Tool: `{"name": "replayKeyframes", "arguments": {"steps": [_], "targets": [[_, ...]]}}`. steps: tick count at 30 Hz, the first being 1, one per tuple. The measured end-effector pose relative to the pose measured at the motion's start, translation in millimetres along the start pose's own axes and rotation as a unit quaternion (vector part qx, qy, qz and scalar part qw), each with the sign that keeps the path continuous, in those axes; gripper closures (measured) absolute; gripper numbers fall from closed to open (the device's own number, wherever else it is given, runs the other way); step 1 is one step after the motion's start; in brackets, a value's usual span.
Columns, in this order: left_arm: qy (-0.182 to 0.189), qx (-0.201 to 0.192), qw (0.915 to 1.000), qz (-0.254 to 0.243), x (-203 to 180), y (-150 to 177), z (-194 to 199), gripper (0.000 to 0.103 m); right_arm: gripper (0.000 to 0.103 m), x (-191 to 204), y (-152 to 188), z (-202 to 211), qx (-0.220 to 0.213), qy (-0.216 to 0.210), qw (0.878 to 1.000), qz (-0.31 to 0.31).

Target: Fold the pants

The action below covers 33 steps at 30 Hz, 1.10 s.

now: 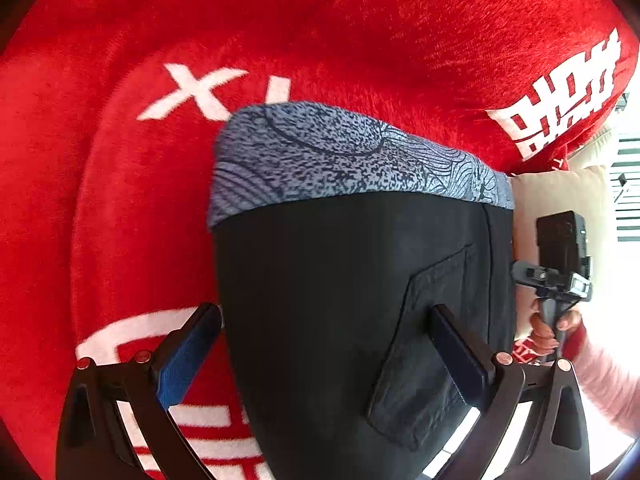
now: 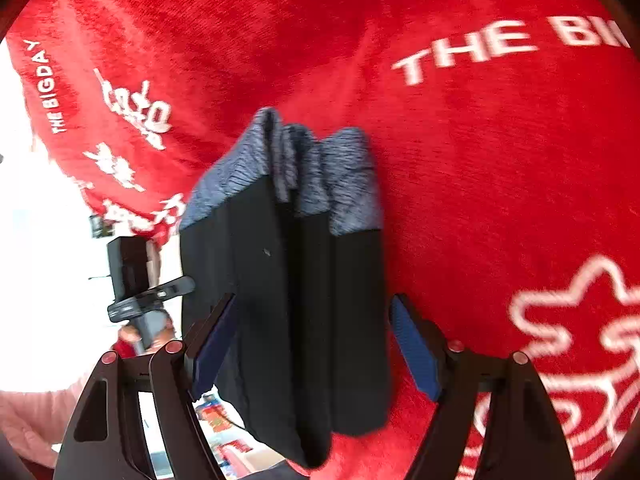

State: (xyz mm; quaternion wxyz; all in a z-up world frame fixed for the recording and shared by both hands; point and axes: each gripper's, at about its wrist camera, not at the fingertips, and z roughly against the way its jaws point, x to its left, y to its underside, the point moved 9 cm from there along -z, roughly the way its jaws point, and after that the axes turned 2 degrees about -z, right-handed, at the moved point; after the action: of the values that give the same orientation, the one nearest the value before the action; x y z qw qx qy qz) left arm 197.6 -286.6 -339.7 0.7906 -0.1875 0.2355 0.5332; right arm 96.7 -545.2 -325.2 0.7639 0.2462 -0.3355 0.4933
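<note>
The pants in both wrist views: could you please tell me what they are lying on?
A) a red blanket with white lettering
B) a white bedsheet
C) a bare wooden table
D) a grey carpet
A: the black pants with the blue patterned band rest on a red blanket printed with white lettering, seen around them in both wrist views.

Black tongs (image 1: pixel 328 356), blue pads (image 2: pixel 416 356), pink sleeve (image 1: pixel 608 384)
</note>
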Motion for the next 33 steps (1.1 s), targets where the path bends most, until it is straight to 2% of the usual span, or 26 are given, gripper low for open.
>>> {"name": "replayKeyframes", "arguments": {"steps": [3, 5, 6, 7, 8, 9, 11, 14, 19, 26, 30, 33], "targets": [[-0.005, -0.002, 1.0, 0.0, -2.5, -2.1, -3.6, 0.0, 0.024, 1.3, -6.0, -7.9, 0.003, -0.007, 1.0, -0.005], [-0.012, -0.006, 0.9999, 0.002, -4.3, -2.2, -3.0, 0.0, 0.032, -3.5, -7.4, -6.2, -0.001, -0.007, 1.0, -0.026], [-0.013, -0.009, 0.9999, 0.002, -6.2, -2.1, -2.6, 0.005, 0.035, -6.7, -6.6, -4.8, -0.002, -0.006, 0.999, -0.04], [-0.007, -0.012, 0.9999, -0.002, -10.9, -1.5, -0.8, 0.017, 0.043, -6.5, -5.2, -3.5, -0.003, -0.008, 0.999, -0.046], [-0.005, -0.016, 0.9998, -0.006, -15.8, -1.2, 2.0, 0.02, 0.051, -4.4, -4.0, -2.3, -0.005, -0.009, 0.999, -0.045], [-0.009, -0.02, 0.9997, -0.014, -20.5, -1.0, 5.1, 0.028, 0.054, 0.1, -2.8, 0.4, -0.01, -0.009, 0.999, -0.043], [-0.019, -0.025, 0.9992, -0.024, -26.7, 0.3, 10.2, 0.033, 0.062, 6.6, -2.3, 3.9, -0.017, -0.012, 0.999, -0.043], [-0.02, -0.033, 0.9988, -0.028, -34.8, 2.7, 20.4, 0.039, 0.066, 15.8, 0.7, 10.9, -0.027, -0.021, 0.998, -0.049], [-0.015, -0.038, 0.9987, -0.031, -49.4, 12.6, 37.6, 0.042, 0.067, 35.8, 11.9, 24.9, -0.035, -0.036, 0.998, -0.047], [-0.012, -0.037, 0.9984, -0.041, -69.8, 46.9, 64.1, 0.042, 0.067, 50.0, 54.3, 51.0, -0.04, -0.06, 0.996, -0.059], [-0.014, -0.024, 0.9989, -0.037, -70.8, 73.0, 57.3, 0.041, 0.067, 46.2, 82.0, 52.3, -0.039, -0.056, 0.995, -0.068], [-0.02, -0.008, 0.9995, -0.024, -59.7, 91.5, 38.3, 0.041, 0.067, 28.8, 97.8, 40.4, -0.036, -0.045, 0.995, -0.081]]}}
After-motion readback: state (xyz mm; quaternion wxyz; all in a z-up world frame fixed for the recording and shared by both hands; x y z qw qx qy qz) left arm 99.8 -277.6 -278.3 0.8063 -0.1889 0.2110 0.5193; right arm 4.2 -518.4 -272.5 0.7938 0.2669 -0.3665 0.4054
